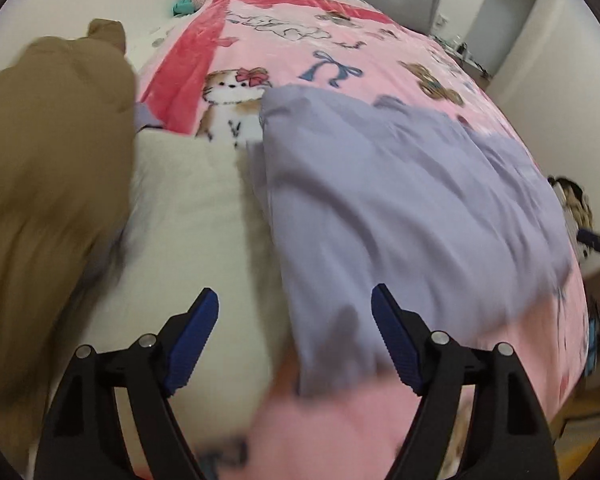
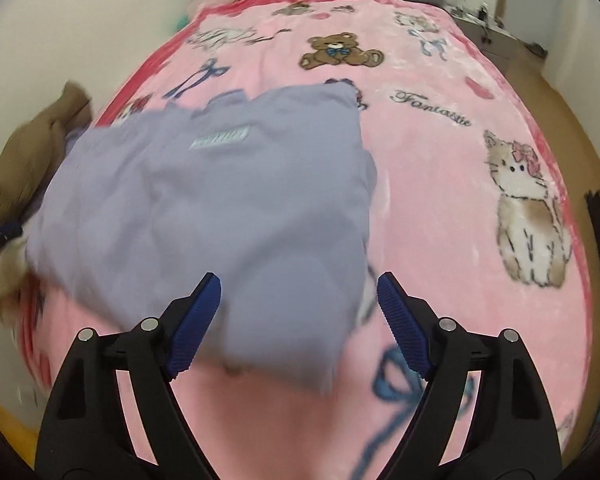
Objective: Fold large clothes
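Pink blanket [image 2: 440, 200] carries folded lavender garment [image 2: 220, 200]; left gripper [image 1: 294, 332] and right gripper [image 2: 300, 320] gape empty over its near edge. Smooth creases before regrasping.

Two close downward wrist views, sharing the lavender garment [image 1: 400, 200] [image 2: 220, 200].

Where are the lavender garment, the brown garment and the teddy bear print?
lavender garment [image 2: 220, 200]: right wrist view, middle of the cloth.
brown garment [image 1: 52, 152]: left wrist view, its bulk.
teddy bear print [image 2: 340, 53]: right wrist view, bear's body.
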`<state>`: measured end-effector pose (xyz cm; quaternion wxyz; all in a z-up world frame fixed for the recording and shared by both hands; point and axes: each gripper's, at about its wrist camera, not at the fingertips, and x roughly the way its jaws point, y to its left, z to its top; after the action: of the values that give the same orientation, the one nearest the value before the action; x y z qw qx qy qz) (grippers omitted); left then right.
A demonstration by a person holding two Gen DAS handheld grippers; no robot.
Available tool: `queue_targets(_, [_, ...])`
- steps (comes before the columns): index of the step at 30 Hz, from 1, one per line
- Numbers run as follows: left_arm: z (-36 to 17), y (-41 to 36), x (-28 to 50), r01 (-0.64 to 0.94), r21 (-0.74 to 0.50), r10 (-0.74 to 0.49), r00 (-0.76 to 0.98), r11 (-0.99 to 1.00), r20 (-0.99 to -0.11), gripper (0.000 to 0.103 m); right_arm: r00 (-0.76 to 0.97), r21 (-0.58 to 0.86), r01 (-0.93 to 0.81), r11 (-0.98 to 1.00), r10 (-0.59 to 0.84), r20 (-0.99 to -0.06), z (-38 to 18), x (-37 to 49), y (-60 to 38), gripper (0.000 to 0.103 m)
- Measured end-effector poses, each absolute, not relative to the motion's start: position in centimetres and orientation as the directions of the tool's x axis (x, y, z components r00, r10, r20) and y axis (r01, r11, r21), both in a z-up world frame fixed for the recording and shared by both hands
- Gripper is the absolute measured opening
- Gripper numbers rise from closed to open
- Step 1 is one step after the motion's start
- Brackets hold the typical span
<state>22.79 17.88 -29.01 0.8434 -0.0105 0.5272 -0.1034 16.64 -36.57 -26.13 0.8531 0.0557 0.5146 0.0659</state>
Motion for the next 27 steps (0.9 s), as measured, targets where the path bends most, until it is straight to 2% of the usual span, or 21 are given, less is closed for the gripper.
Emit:
queue_targets(4, [-29.8,17.4,29.1,0.130,-0.149,-0.193,0.469,0.980,-0.862,0.078,0.445,0.115,-0.098,0.989,0.147,-0.883,-27.5,19.6,-34.7,0.077])
queue_targets(9, [-33.0,16.9,35.7,0.131,-0.313,-0.339,0.290,0.940,-0.895,0.077,0.451,0.098,-0.120,0.988,0.142,-0.881,-28.1,20.2,-33.2,0.078])
queue_targets(14, [-35.7,17.9,36.9,0.065,-0.415,-0.419,0.222,0.907,-0.880,0.082,0.450,0.144,-0.088,0.986,0.168,-0.877,-28.3,19.6,-33.7,0.077])
queue_targets(21, [-37.0,19.2,35.7,0.020,-0.410,-0.405,0.200,0.912,-0.892,0.089,0.440,0.154,-0.092,0.984,0.179,-0.880,-28.5,19.3,-34.0,0.077])
queue_targets(27, [-38.8,18.1,36.0,0.022,-0.425,-0.424,0.135,0.905,-0.896,0.090,0.436,0.160,-0.088,0.983,0.183,-0.881,-28.6,19.2,-34.1,0.077])
